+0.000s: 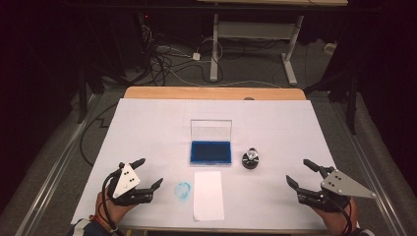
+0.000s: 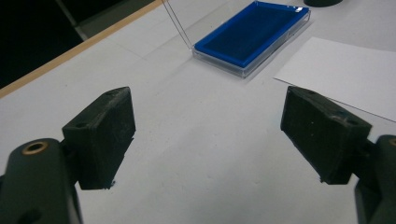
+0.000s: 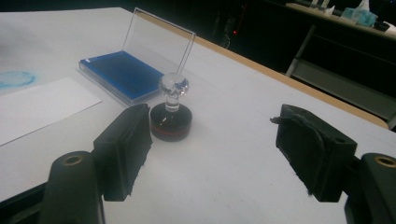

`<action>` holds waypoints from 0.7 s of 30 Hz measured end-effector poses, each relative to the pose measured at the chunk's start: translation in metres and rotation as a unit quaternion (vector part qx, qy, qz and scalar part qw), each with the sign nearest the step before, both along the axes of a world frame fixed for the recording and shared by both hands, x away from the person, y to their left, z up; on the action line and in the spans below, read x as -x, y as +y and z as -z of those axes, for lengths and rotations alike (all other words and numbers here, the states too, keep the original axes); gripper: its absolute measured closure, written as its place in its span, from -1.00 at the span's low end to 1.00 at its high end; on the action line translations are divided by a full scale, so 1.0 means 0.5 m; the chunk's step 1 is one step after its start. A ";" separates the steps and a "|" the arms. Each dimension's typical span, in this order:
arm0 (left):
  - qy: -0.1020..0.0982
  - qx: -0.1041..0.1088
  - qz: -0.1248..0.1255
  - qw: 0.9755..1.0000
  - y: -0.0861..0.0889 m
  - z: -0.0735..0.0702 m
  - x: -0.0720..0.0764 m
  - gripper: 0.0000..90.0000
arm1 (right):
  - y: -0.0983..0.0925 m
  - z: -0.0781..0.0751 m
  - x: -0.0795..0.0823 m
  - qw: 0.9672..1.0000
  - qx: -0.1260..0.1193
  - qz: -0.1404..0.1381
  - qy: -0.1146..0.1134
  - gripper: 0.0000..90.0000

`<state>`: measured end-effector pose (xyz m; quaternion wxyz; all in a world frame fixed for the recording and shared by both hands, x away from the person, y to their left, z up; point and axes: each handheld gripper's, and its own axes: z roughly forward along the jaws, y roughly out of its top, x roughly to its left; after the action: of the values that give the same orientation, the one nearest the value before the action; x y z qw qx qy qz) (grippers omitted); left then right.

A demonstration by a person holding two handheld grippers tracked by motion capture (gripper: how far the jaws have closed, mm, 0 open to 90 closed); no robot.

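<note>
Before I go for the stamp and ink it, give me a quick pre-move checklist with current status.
1. Right hand-held gripper open, nothing between the jaws: ok.
2. Left hand-held gripper open, holding nothing: ok.
3. Stamp upright, standing free beside the pad: ok.
4. Ink pad lid raised, blue surface exposed: ok.
5. Paper sheet flat in front of the pad: ok.
6. Ink on the stamp's face: cannot tell.

Looks like a lab: dark room, cables all over the floor at 11 o'clock, desk frame at 12.
</note>
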<state>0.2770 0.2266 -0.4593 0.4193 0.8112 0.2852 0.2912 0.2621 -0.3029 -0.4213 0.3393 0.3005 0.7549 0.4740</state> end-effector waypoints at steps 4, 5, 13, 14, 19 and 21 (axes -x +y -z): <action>0.000 -0.008 -0.001 1.000 -0.005 0.004 -0.003 -0.63 | -0.005 0.000 -0.003 1.000 0.000 -0.001 0.008 -0.41; 0.001 -0.012 -0.001 1.000 -0.006 0.005 -0.003 -0.63 | -0.006 0.000 -0.003 1.000 0.000 -0.004 0.010 -0.41; 0.010 -0.008 0.006 1.000 -0.004 0.012 -0.008 -0.63 | 0.001 0.003 -0.015 0.999 0.013 -0.010 0.032 -0.40; 0.011 -0.008 0.006 1.000 -0.004 0.013 -0.008 -0.63 | 0.002 0.003 -0.017 0.999 0.013 -0.012 0.035 -0.40; 0.011 -0.012 0.010 1.000 -0.003 0.012 -0.003 -0.63 | 0.006 0.005 -0.026 0.998 0.027 -0.019 0.052 -0.40; 0.010 -0.015 0.009 1.000 -0.004 0.011 -0.002 -0.63 | 0.007 0.005 -0.031 0.997 0.033 -0.021 0.059 -0.40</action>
<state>0.2780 0.2248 -0.4650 0.4065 0.8230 0.2775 0.2836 0.2774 -0.2995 -0.4237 0.2941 0.3009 0.7949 0.4371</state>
